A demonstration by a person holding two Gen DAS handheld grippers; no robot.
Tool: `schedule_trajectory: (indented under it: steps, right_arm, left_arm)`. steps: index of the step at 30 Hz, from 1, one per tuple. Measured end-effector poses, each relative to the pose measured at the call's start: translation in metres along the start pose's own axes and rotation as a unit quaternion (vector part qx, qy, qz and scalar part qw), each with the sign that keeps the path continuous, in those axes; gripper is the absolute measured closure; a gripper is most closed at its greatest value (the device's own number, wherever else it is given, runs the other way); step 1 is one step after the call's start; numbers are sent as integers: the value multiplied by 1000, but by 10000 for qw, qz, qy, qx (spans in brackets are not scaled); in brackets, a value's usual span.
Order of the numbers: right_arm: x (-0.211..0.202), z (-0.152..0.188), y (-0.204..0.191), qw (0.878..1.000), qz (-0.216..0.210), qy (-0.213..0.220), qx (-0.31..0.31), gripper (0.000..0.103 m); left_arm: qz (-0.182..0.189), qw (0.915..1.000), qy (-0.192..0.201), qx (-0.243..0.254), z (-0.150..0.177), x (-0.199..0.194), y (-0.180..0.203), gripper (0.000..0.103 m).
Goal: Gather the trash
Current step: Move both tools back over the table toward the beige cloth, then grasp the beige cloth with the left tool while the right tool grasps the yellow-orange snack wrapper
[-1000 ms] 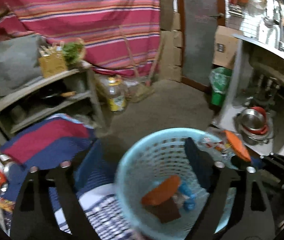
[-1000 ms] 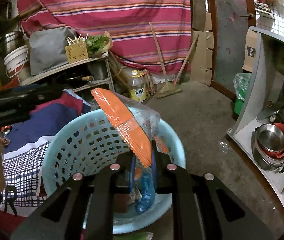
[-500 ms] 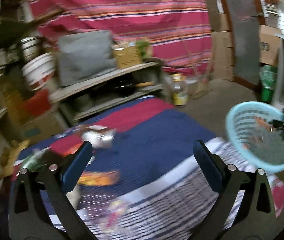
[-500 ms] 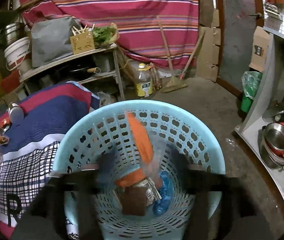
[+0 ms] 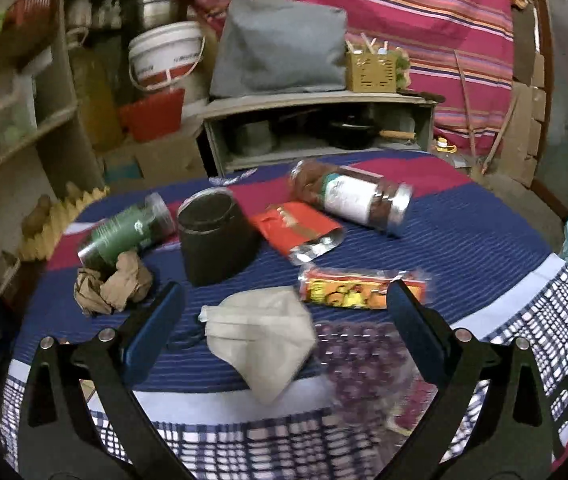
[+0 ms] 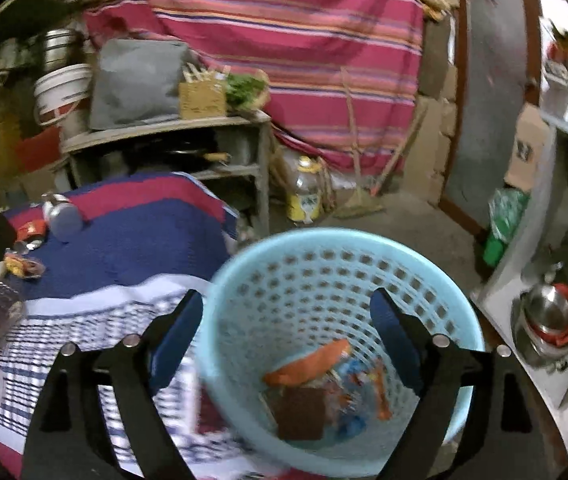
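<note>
The left gripper (image 5: 284, 320) stands wide with nothing between its jaws, poised over the face mask (image 5: 262, 340) on the striped cloth (image 5: 464, 232). From the mask, a yellow snack wrapper (image 5: 360, 290) lies just beside it at 2 o'clock, a bubbly clear plastic sheet (image 5: 364, 356) touches it at 4 o'clock, crumpled brown paper (image 5: 114, 286) sits at 10 o'clock, and a black cup (image 5: 214, 238) stands at 12 o'clock. Behind these lie a red foil pouch (image 5: 298, 230), a green bottle (image 5: 126, 232) and a labelled jar (image 5: 354, 198), both on their sides.

The right gripper (image 6: 284, 340) has just been opening and holds nothing; it hangs above the blue basket (image 6: 244, 280), where an orange packet (image 6: 308, 364) and other wrappers lie at the bottom.

Risks, as I judge them: the mask is limp and flat, so wide jaws may pinch cloth with it, or drag the plastic sheet along. A sweep at speed could knock the cup or set the 2 round containers rolling toward the edge. The basket sits beyond the cloth's edge at 3 o'clock, so a loose grip could drop trash short.
</note>
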State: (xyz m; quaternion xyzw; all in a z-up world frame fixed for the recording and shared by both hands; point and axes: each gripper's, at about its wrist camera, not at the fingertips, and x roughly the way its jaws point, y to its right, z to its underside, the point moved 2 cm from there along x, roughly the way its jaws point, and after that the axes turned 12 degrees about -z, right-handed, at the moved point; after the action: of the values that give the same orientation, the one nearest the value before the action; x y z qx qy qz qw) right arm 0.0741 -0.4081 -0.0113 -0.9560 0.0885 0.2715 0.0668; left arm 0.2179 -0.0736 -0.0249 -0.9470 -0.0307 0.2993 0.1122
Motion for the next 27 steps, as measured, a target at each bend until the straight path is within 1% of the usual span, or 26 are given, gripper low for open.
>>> schedule_trajectory:
  steps: [3, 7, 8, 11, 15, 16, 17, 18, 19, 20, 21, 22, 24, 26, 27]
  right_arm:
    - [7, -8, -33, 9996, -274, 72, -95, 17]
    - [29, -13, -81, 9977, -599, -81, -294, 17]
    - [33, -13, -88, 9973, -650, -115, -331, 17]
    - [51, -14, -119, 9948, -885, -295, -415, 17]
    - [66, -10, -146, 9925, -992, -473, -533, 17]
    - [70, -10, -152, 9919, -1002, -515, -584, 17]
    - [74, -10, -157, 9915, -1009, -546, -620, 17]
    - [78, -10, -165, 9906, -1032, -596, -675, 17]
    - [80, -10, -169, 9900, -1054, -626, -701, 17]
    - [83, -10, -174, 9894, -1075, -659, -722, 17]
    - [86, -9, -180, 9884, -1107, -708, -760, 17]
    - [89, -10, -187, 9877, -1127, -733, -802, 17]
    - [93, -10, -200, 9859, -1163, -794, -909, 17]
    - [98, -11, -211, 9837, -1231, -886, -962, 17]
    - [99, -12, -215, 9830, -1267, -904, -975, 17]
  left_arm:
    - [-64, 9999, -155, 37, 7, 14, -12, 6]
    - [-149, 9987, -483, 38, 16, 38, -25, 6]
    - [-122, 9982, -585, 17, 19, 45, -28, 6]
    - [135, 9960, -882, -43, 23, 63, -30, 6]
    - [352, 9932, -1109, -16, 23, 75, -24, 6]
    - [408, 9919, -1202, 26, 24, 78, -22, 8]
    - [480, 9909, -1257, 22, 24, 80, -21, 11]
    - [640, 9894, -1302, -34, 25, 81, -22, 21]
    - [832, 9873, -1348, -97, 25, 83, -23, 35]
    - [947, 9859, -1377, -129, 26, 84, -23, 39]
    - [943, 9862, -1353, -133, 26, 84, -23, 43]
    - [937, 9866, -1332, -111, 26, 83, -22, 49]
    - [870, 9884, -1245, 1, 26, 79, -20, 53]
    - [792, 9903, -1144, 42, 23, 75, -23, 65]
    - [797, 9906, -1110, 2, 21, 72, -28, 68]
